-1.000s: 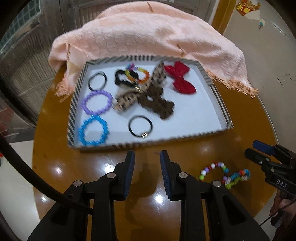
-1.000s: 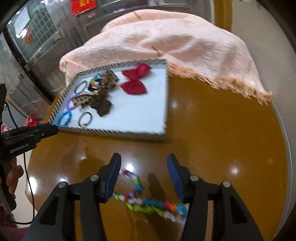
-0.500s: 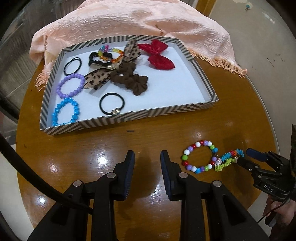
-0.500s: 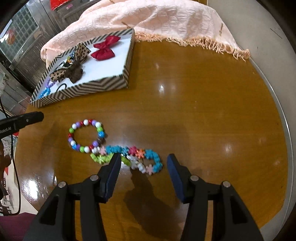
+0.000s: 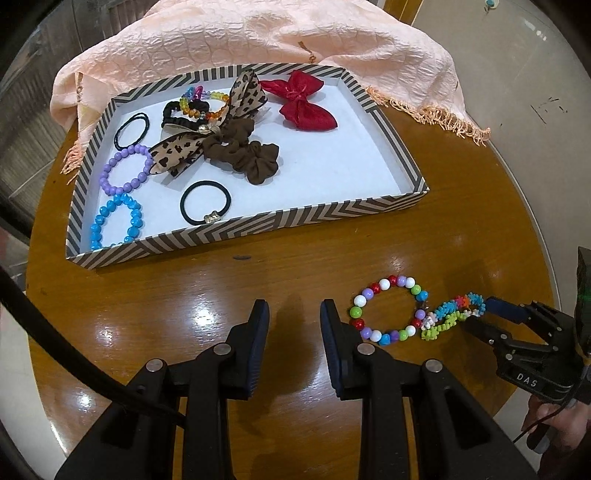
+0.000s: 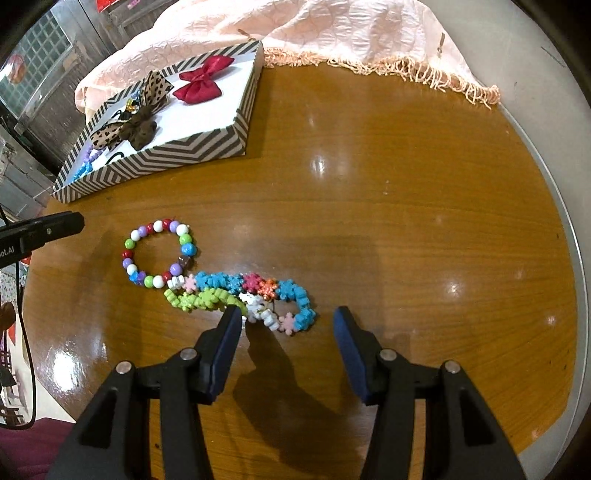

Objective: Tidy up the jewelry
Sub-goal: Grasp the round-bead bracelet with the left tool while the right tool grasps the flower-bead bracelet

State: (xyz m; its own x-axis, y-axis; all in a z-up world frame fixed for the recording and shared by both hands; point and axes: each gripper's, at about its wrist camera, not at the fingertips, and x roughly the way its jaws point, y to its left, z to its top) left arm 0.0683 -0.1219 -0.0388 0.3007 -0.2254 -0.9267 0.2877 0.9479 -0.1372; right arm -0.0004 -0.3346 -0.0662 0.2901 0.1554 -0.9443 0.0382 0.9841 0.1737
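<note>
With its fingers spread wide, the right gripper (image 6: 286, 323) straddles the snowflake bracelet (image 6: 255, 295) on the tabletop (image 6: 406, 184) and should close low on one strand, sparing the touching round-bead bracelet (image 6: 159, 254), while the left gripper (image 5: 294, 325), also open, idles near the striped tray (image 5: 236, 229).

Round glossy brown wooden table (image 6: 406, 192) is reflecting overhead light in bright spots. Fringed peach textured cloth (image 5: 295, 33) is draping its 12 o'clock edge. Pale grey floor (image 5: 535, 74) is showing at 2 o'clock.
</note>
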